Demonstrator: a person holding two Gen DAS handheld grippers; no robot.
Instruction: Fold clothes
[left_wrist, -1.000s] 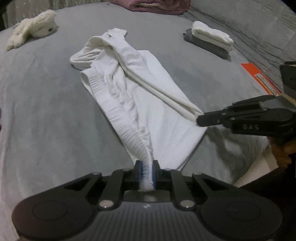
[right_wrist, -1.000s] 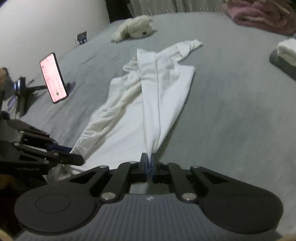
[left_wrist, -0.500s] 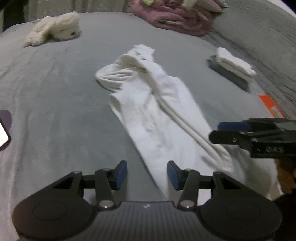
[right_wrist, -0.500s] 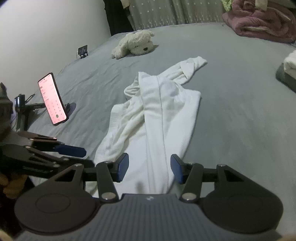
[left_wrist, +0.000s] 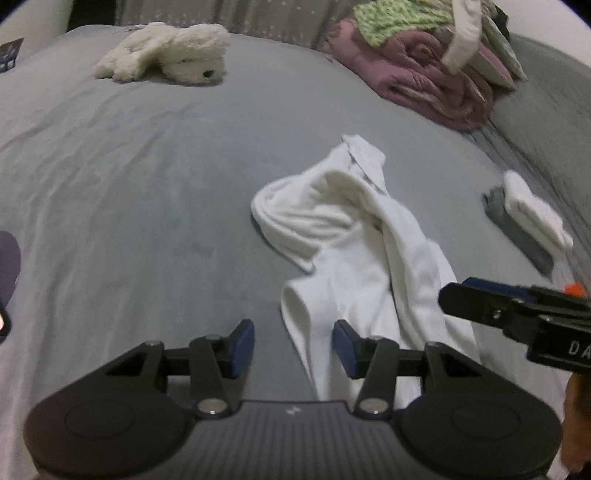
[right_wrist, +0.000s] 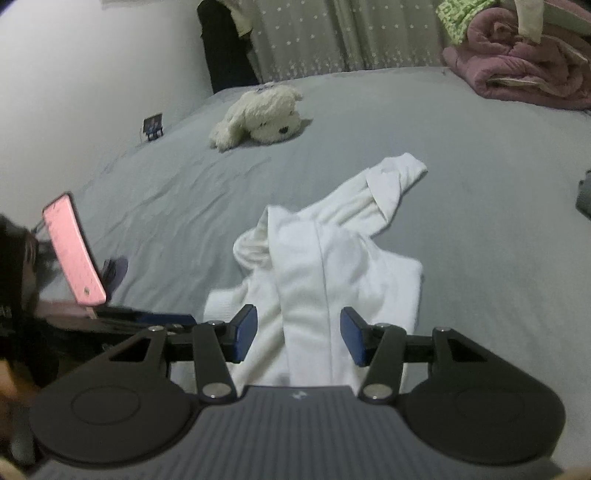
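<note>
The white garment lies rumpled and partly folded lengthwise on the grey bed. Both claws hover over its near end, left claw and right claw, jaws spread wide, gripping nothing. Plush dog lies further back.

Bare grey bed lies wide to the left of the white garment, free for a claw to pass. At far end a plush dog and a pink blanket pile block the way. Right side: folded stack near the edge. Left edge: phone on stand. Right claw juts in beside the garment.
</note>
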